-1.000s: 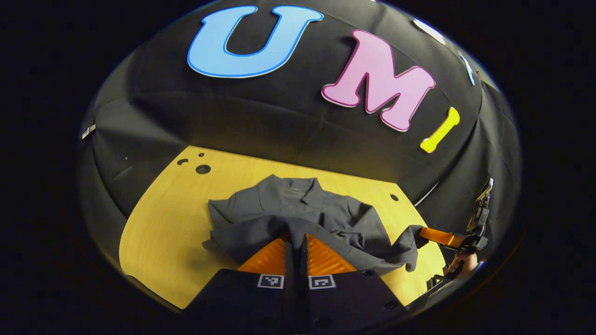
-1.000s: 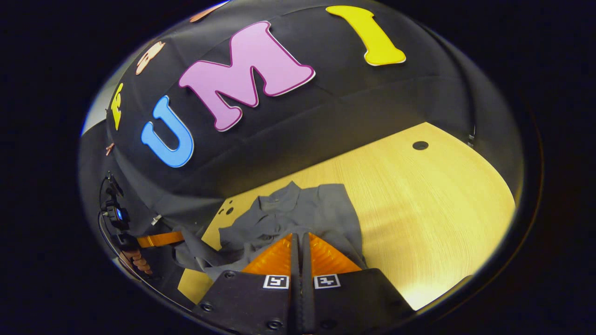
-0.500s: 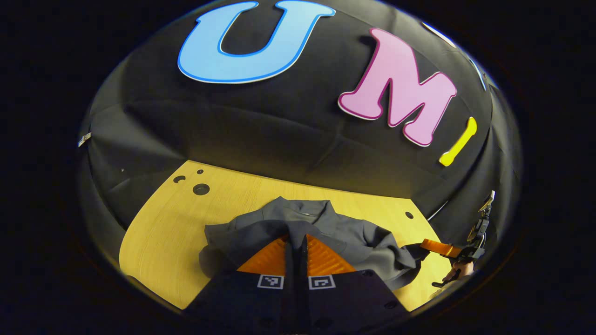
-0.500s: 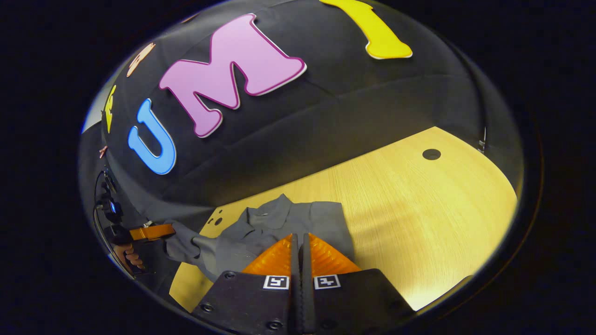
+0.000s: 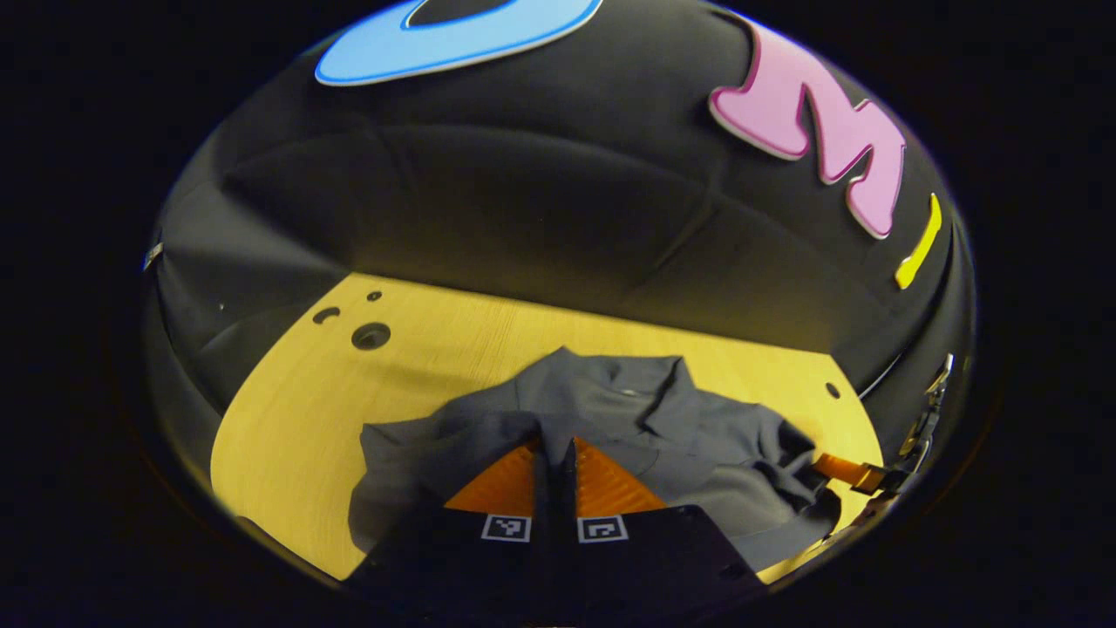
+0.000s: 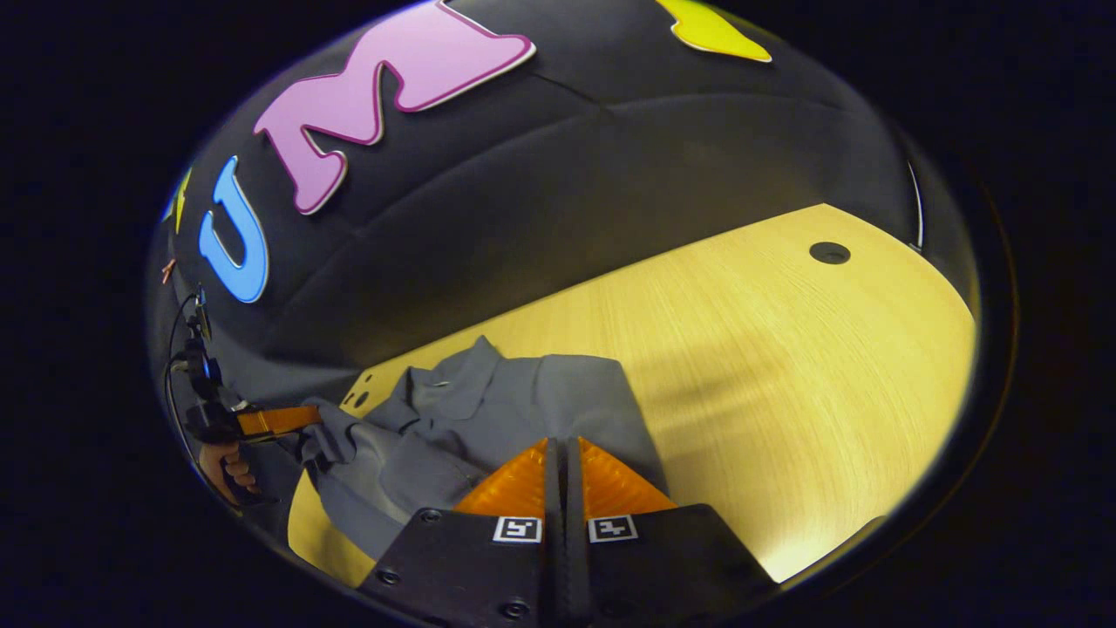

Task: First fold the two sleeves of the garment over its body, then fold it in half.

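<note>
garment [image 5: 663,427]: plain dark grey all over, collar and body alike, no print or stripe; reads a shade lighter grey in the right gripper view [image 6: 488,419].
surface [image 5: 296,410]: warm yellow wood tone with fine, pale grain lines; small dark round holes dot it near the far edge.
booth wall [image 5: 523,218]: black cloth, matte, creased.
hand-held gripper markers: small black-and-white square code tags.

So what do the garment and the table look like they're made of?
Garment: probably a thin woven cloth, matte grey; it creases and drapes softly and has a shirt collar. Table: looks like pale wood or a wood-grain laminate, smooth with a slight sheen; fine parallel grain lines and round holes show.
</note>
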Demonstrator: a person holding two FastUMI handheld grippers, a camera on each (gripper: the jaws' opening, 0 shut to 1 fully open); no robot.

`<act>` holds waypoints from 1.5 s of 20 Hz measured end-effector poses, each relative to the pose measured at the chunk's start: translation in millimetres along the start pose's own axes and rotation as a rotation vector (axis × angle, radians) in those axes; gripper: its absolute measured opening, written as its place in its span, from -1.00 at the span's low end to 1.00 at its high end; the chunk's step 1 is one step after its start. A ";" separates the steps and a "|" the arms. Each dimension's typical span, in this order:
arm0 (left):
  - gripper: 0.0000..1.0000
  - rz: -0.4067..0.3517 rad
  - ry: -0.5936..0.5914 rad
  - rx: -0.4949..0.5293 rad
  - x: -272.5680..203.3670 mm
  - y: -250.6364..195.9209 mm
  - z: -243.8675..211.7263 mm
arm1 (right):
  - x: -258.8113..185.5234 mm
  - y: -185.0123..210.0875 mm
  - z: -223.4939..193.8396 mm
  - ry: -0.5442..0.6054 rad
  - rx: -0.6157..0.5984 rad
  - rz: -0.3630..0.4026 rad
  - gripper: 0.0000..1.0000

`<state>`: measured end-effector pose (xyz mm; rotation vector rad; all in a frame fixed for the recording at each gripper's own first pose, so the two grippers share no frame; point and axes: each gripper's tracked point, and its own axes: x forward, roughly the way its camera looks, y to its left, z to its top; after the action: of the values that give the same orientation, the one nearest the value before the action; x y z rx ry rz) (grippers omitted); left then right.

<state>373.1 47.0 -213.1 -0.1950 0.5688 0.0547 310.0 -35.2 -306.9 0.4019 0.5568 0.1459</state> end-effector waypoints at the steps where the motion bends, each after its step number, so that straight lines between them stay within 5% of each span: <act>1: -0.89 0.013 0.019 0.002 8.7 4.9 -8.1 | 0.4 -7.9 -4.0 0.013 -0.016 -0.024 -0.90; 5: -0.94 0.018 0.098 0.026 31.1 4.6 -44.6 | -0.9 -22.1 -13.8 0.063 -0.034 -0.050 -0.90; 8: -0.59 0.020 0.060 0.039 22.2 2.2 -42.4 | -10.4 -20.4 -8.7 0.058 -0.040 -0.040 -0.99; 9: -0.52 0.020 0.049 0.040 15.9 1.7 -40.5 | -15.6 -16.6 -6.8 0.052 -0.040 -0.027 -0.79; 10: -0.37 0.023 0.029 0.042 8.0 1.0 -35.8 | -22.2 -11.6 -3.3 0.045 -0.040 -0.008 -0.96; 13: 0.11 0.006 -0.050 0.053 -27.7 -5.5 -16.8 | -42.6 6.9 7.9 0.010 -0.066 0.046 -0.19; 14: 0.43 -0.002 -0.076 0.058 -44.0 -8.2 -9.4 | -53.6 12.6 13.9 -0.007 -0.078 0.057 -0.12; 15: 0.48 -0.013 -0.101 0.061 -59.4 -10.8 -3.8 | -63.8 19.1 21.2 -0.030 -0.086 0.067 -0.24; 17: 0.69 -0.036 -0.153 0.069 -93.2 -17.8 8.2 | -91.5 38.4 39.2 -0.084 -0.093 0.098 0.21; 18: 0.76 -0.049 -0.179 0.073 -109.8 -23.4 12.9 | -107.8 49.3 49.5 -0.121 -0.104 0.117 0.21; 20: 0.78 -0.080 -0.221 0.091 -143.4 -34.1 18.3 | -142.6 73.1 66.5 -0.198 -0.123 0.160 0.07; 21: 0.78 -0.090 -0.241 0.104 -160.4 -39.0 19.6 | -159.7 83.7 70.8 -0.227 -0.128 0.177 0.39; 23: 0.79 -0.104 -0.278 0.123 -192.3 -48.7 20.9 | -192.8 99.9 76.1 -0.261 -0.132 0.195 0.60; 30: 0.82 -0.149 -0.328 0.127 -265.6 -79.6 7.2 | -278.6 142.5 90.9 -0.360 -0.150 0.259 0.66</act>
<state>161.7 -28.9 -50.3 -0.1011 0.2284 -0.0931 121.0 -2.6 -43.5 0.3426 0.1363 0.3539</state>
